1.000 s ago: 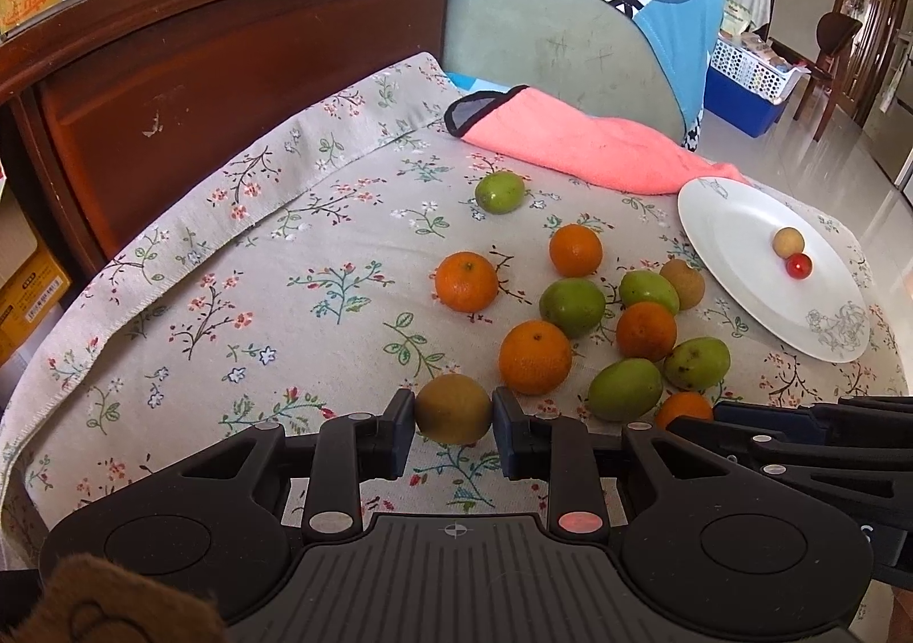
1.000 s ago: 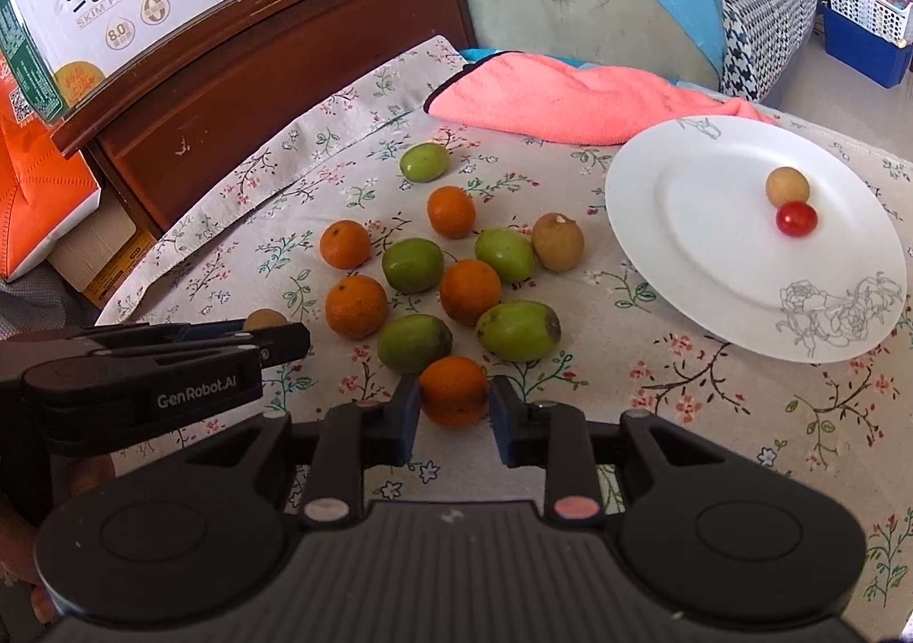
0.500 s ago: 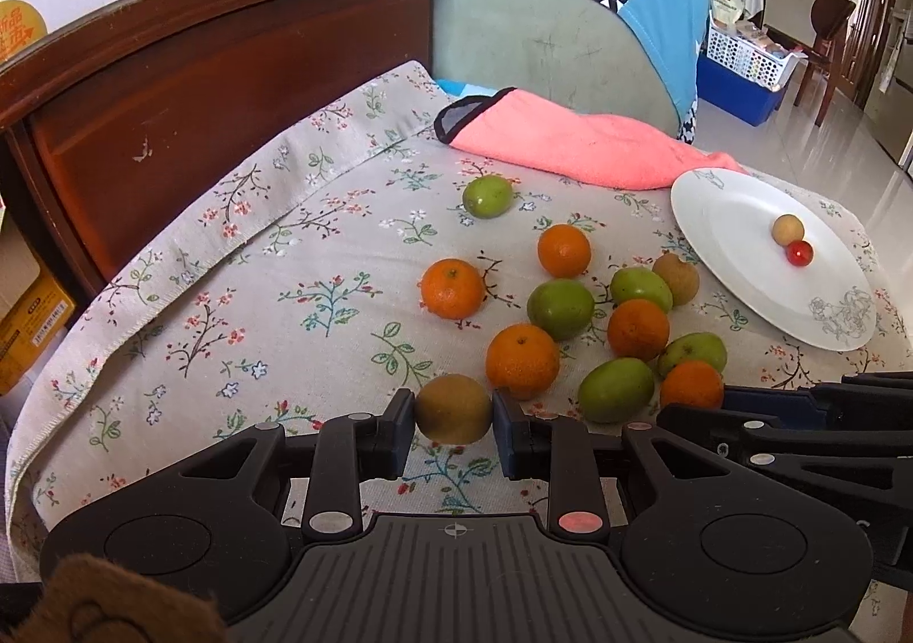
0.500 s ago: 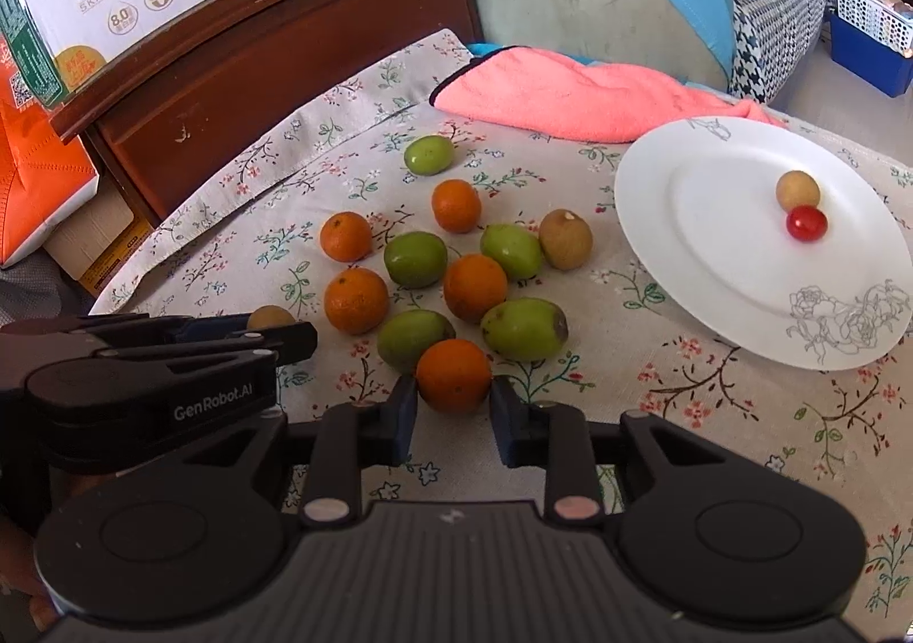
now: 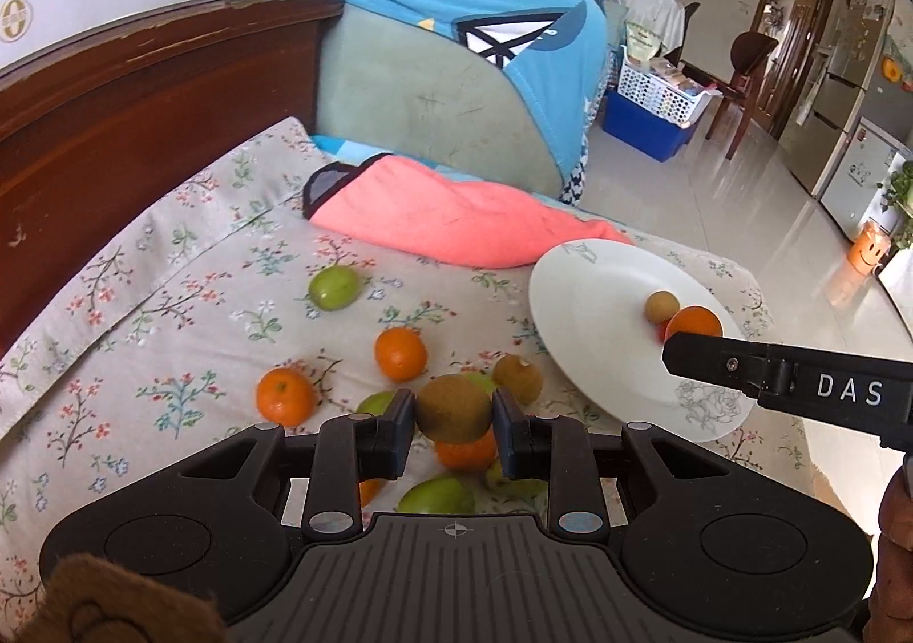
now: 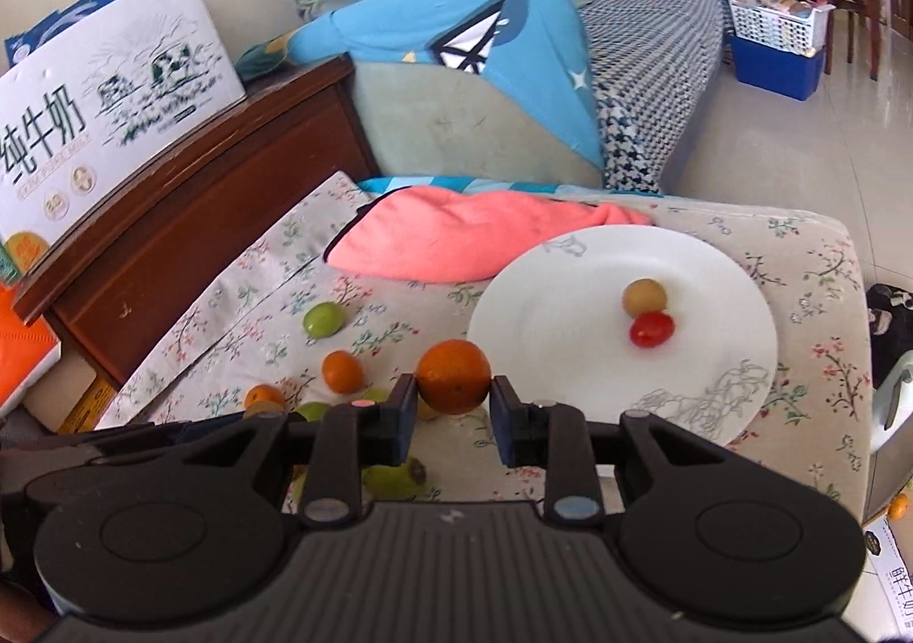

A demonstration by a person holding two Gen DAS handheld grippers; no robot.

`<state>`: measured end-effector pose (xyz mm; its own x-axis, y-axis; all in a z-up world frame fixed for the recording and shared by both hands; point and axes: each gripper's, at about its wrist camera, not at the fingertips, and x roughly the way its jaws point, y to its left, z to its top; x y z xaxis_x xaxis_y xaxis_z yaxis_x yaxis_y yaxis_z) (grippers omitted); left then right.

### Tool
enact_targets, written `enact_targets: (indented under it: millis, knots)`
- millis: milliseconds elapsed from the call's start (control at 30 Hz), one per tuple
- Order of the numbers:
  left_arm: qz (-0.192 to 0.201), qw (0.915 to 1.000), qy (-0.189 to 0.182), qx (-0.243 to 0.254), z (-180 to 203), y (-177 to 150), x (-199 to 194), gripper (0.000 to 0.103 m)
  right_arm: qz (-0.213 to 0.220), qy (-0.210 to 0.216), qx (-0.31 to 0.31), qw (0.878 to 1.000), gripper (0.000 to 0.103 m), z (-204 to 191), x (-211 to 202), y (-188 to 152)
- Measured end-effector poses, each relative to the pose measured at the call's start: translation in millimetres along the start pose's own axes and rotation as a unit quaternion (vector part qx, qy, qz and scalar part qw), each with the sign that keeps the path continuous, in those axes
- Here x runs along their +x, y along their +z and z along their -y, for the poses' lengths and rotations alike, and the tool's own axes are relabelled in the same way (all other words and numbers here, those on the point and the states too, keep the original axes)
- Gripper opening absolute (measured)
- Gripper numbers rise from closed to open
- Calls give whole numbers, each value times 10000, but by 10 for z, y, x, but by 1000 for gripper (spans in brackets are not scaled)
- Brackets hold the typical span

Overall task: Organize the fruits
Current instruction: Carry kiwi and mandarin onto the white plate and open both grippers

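Ahead of the grippers stands a dark wooden headboard (image 5: 142,89) bearing a milk carton box (image 6: 114,101); right of it a grey-green sofa (image 5: 422,106) (blue-draped), then glossy pale floor tiles (image 5: 742,198), daylit.

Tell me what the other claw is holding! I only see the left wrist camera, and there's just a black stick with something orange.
Observer: The right claw is shut on an orange, pinched from both sides, with the white plate just ahead of it.
Operator: Something red peeks out behind it. What is it?
Observer: A small red tomato on the plate, in full view from the right wrist, right beside a little brownish fruit.
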<state>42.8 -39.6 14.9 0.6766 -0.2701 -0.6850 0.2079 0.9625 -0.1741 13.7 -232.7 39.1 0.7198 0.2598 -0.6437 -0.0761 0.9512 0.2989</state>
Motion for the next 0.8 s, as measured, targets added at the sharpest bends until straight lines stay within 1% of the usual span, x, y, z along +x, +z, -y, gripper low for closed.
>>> enact_targets:
  millis: [200, 367, 433, 533, 800]
  knots:
    - [-18, 9989, -290, 366, 245, 137, 196, 27, 109, -364, 606, 9974, 28, 300, -32, 81]
    - [-78, 9967, -560, 586, 414, 180, 354, 27, -42, -574, 1320, 9896, 28, 575, 28, 57]
    - [-108, 9957, -668, 635, 461, 191, 416, 27, -128, -601, 1515, 9865, 28, 639, 59, 28]
    - [-165, 9945, -769, 692, 524, 198, 500, 27, -217, -610, 1665, 9839, 28, 684, 102, 2]
    - [-296, 9928, -820, 818, 630, 212, 718, 27, -356, -721, 1826, 9799, 28, 743, 197, -34]
